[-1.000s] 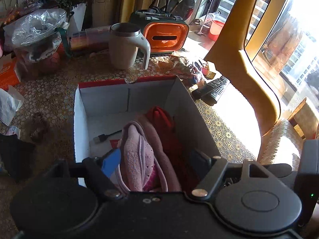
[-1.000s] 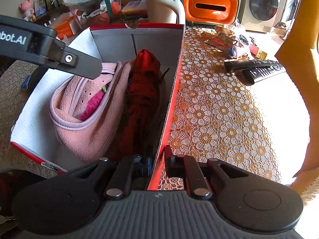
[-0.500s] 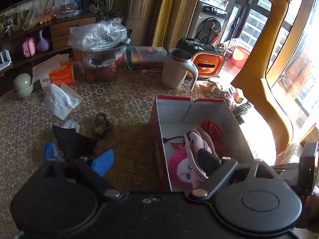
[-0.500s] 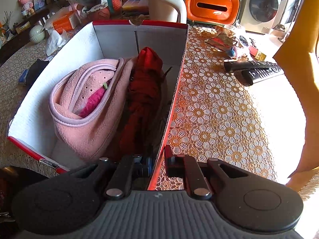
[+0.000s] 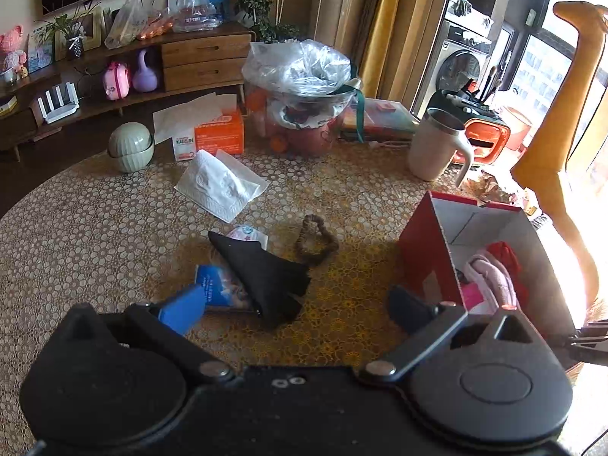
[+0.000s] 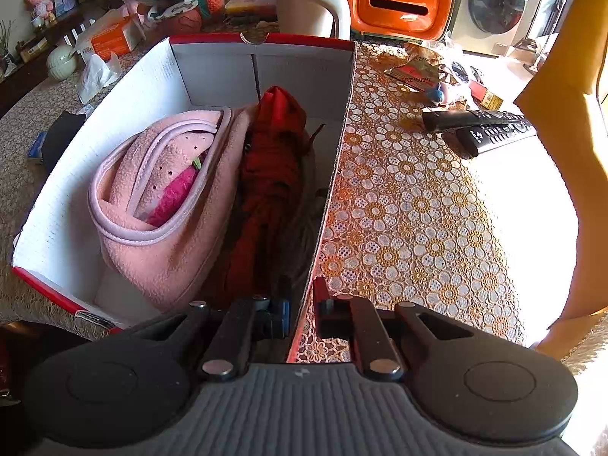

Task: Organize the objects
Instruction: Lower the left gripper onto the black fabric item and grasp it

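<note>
while the right gripper [image 6: 302, 313] stays clamped on the red box's [image 6: 344, 140] side wall, the left gripper [image 5: 294, 304] is opening wide with nothing in it, above the black cloth [image 5: 266, 277] on the lacy table [image 5: 95, 235]. next it should drop and pinch that cloth. the sunny room looks messy.

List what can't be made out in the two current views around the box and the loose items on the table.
- Box floor, right wrist view: covered by the pink fleece and red cloth.
- Blue packet, left wrist view: partly under the black cloth; print too small to read.
- Right gripper pads: the box's right wall stands between them, so contact is unclear.
</note>
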